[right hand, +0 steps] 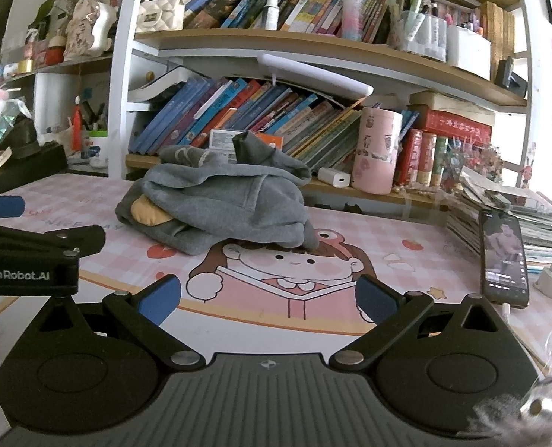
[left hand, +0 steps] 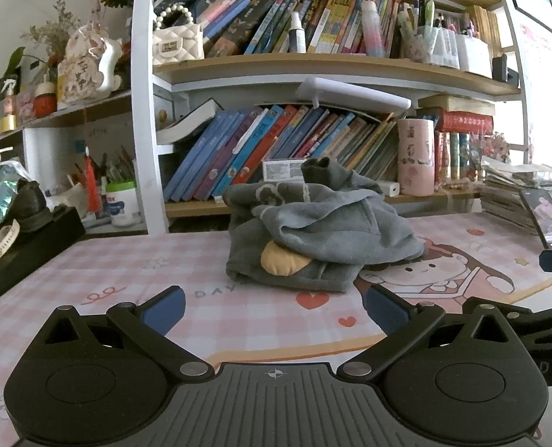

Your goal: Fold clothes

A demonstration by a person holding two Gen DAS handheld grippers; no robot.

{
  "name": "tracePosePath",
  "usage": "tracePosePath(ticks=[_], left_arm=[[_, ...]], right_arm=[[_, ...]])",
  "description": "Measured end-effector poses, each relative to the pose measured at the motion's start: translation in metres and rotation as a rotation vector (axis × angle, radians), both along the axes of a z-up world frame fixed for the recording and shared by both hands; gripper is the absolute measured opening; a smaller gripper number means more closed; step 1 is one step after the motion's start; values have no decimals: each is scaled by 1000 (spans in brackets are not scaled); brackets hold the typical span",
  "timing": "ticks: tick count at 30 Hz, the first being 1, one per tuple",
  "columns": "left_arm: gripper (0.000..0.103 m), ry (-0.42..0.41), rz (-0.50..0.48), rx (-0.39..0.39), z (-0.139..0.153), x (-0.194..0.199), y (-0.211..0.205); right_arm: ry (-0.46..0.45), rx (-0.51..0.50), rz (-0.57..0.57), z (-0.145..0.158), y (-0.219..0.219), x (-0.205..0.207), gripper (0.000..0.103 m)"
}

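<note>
Grey garment (left hand: pixel 313 231) is seen heaped, unfolded, on the pink mat (left hand: pixel 238 320) before the bookshelf (left hand: pixel 313 63). Left gripper (left hand: pixel 274 307) and right gripper (right hand: pixel 268 298) are held short of it, jaws spread wide, nothing gripped. Folding judged not begun. Next: heap must be approached, an edge pinched, cloth spread flat.

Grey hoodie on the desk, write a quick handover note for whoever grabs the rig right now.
Left gripper: open, empty, hovering over the pink desk mat, short of the garment.
Right gripper: open, empty, alongside it.
Grey hoodie: crumpled in a heap at the back of the mat, a yellow patch showing, untouched.
Phone: lying on the right, keep clear.
Done: nothing folded.
Left: spread the hoodie flat, then fold it.
</note>
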State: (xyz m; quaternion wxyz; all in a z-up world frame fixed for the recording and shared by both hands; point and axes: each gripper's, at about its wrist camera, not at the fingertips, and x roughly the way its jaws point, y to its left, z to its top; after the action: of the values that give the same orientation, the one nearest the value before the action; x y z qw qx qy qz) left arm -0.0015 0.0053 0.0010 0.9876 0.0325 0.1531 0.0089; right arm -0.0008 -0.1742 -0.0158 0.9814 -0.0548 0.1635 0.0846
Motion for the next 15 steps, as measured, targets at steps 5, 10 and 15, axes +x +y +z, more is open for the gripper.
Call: tracePosePath(ticks=[5, 10, 15], left_arm=[[103, -16, -3, -2, 0, -3, 0], [103, -27, -8, -1, 1, -4, -1], [103, -35, -7, 0, 1, -5, -1]], right_arm=[[-7, 32, 11, 1, -5, -1, 101], [-9, 46, 21, 1, -6, -2, 101], [-14, 51, 30, 1, -6, -4, 101]])
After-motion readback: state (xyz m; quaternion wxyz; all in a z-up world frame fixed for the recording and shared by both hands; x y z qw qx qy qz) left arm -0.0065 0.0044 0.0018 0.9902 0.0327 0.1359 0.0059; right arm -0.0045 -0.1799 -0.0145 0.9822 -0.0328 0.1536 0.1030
